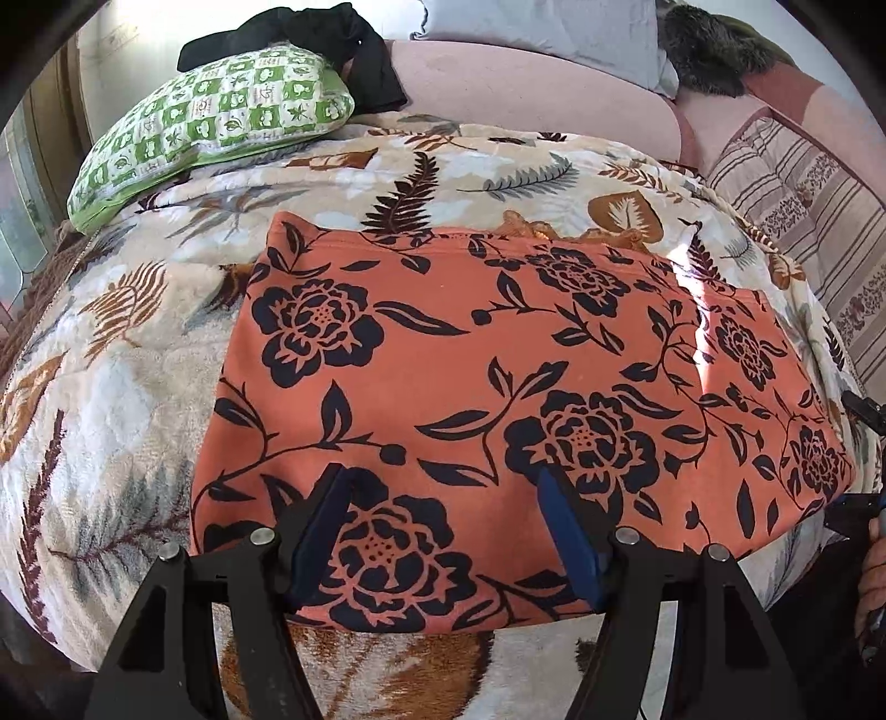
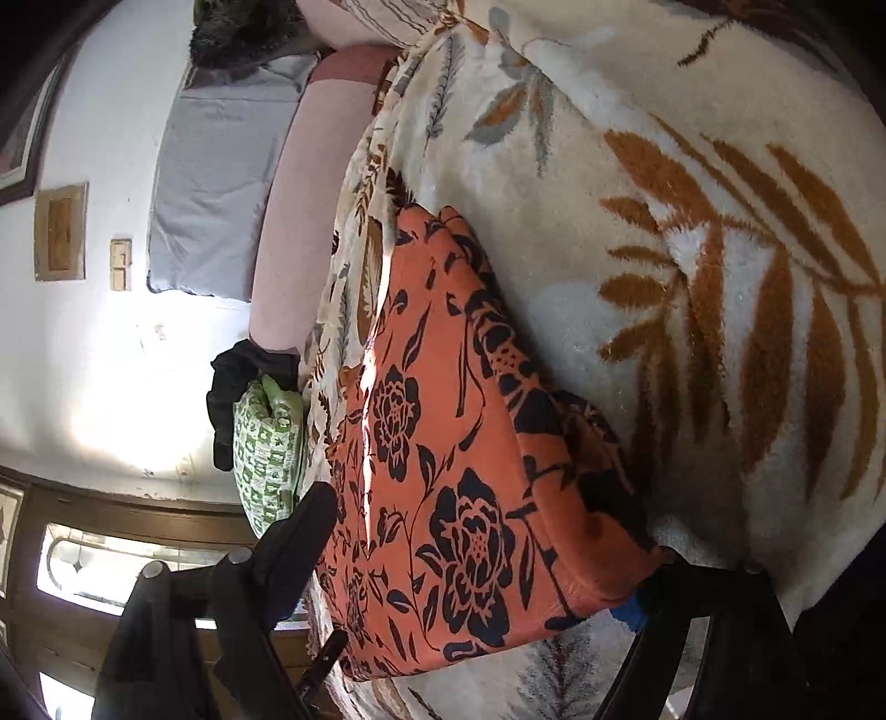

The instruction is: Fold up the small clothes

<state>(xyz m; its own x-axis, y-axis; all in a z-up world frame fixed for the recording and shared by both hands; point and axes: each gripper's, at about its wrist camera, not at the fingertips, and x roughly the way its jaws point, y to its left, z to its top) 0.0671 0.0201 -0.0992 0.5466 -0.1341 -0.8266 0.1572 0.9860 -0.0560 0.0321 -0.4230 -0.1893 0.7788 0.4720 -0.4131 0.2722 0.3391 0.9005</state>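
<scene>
Orange cotton cloth printed with dark navy flowers and leaves [image 1: 498, 376] lies folded into a flat rectangle on the cream plush bed blanket patterned with brown and grey ferns [image 1: 111, 387], which serves here as the landmark. The cloth sits toward the blanket's near edge, its far hem straight and a strip of sunlight crossing its right part.

The left gripper [image 1: 443, 526] hangs over the near edge of the cloth, its two blue-padded fingers [image 1: 570, 543] spread wide apart, both tips low over the printed fabric; whether they touch it cannot be told. Nothing is pinched between them.

In the right wrist view the same cloth [image 2: 470, 471] shows its thick folded edge, several layers deep, lying on the blanket [image 2: 720, 277]. The right gripper [image 2: 487, 543] is set at the cloth's corner with its fingers wide: one black finger [image 2: 299, 531] stands clear on one side of the cloth, the other, with a bit of blue pad showing, sits at the folded corner against the blanket. Whether that finger presses the fabric cannot be told.

At the blanket's far-left side rests a green-and-white checked pillow [image 1: 216, 127] with a black garment [image 1: 332, 44] draped over its top. Beyond the blanket's far edge lies a long pink bolster [image 1: 526, 88], and behind that a grey pillow [image 1: 542, 33].
</scene>
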